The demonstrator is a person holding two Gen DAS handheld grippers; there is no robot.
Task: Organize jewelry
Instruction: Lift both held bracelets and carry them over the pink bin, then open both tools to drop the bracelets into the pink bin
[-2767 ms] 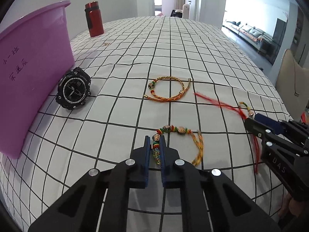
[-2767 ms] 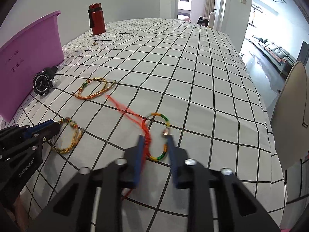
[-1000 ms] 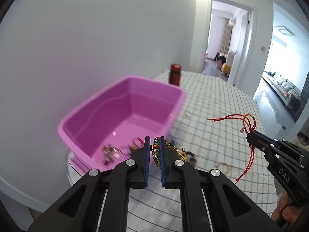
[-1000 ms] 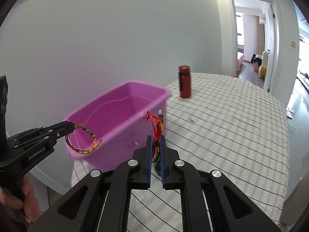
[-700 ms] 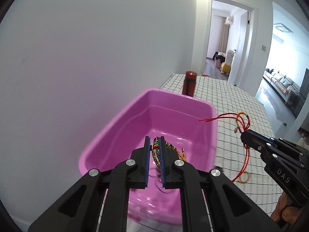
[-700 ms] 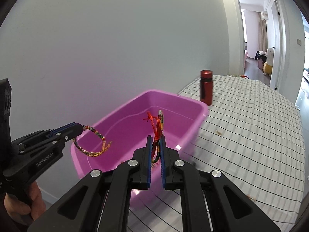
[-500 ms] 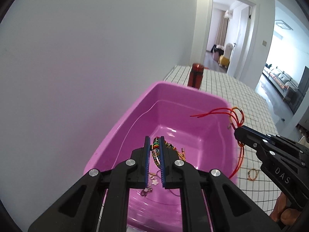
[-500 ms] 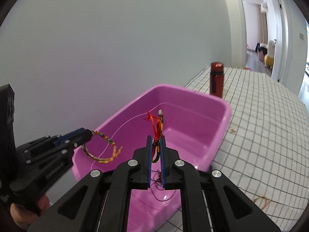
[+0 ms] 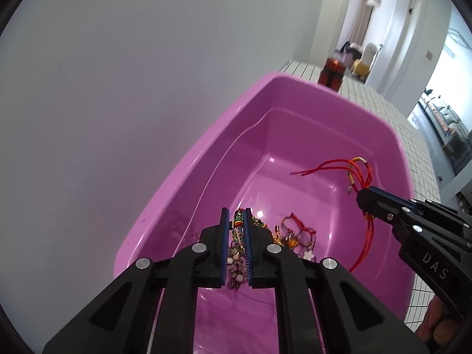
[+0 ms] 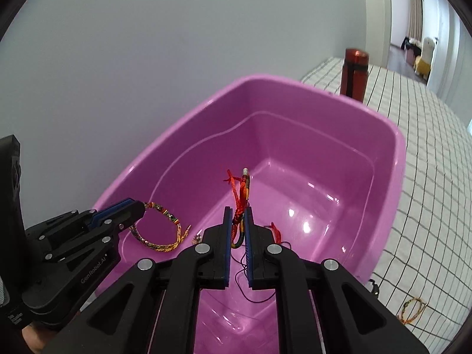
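- Two grippers, left gripper [image 9: 236, 221] and right gripper [image 10: 237, 221], hang over one purple tub [image 10: 395, 147].
- Each pinches one bracelet: braided bracelet [image 10: 159, 236], red string bracelet [image 9: 358, 171].
- Only the right view shows one more bracelet [image 10: 411, 309] on the checked cloth [image 10: 427, 177].

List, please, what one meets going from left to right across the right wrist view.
left gripper → braided bracelet → red cord bracelet in the right gripper → red bottle → loose bracelet on the checked cloth

L gripper [image 9: 236, 221] clamps beaded bracelet [image 9: 237, 224] over purple tub [image 9: 188, 159].
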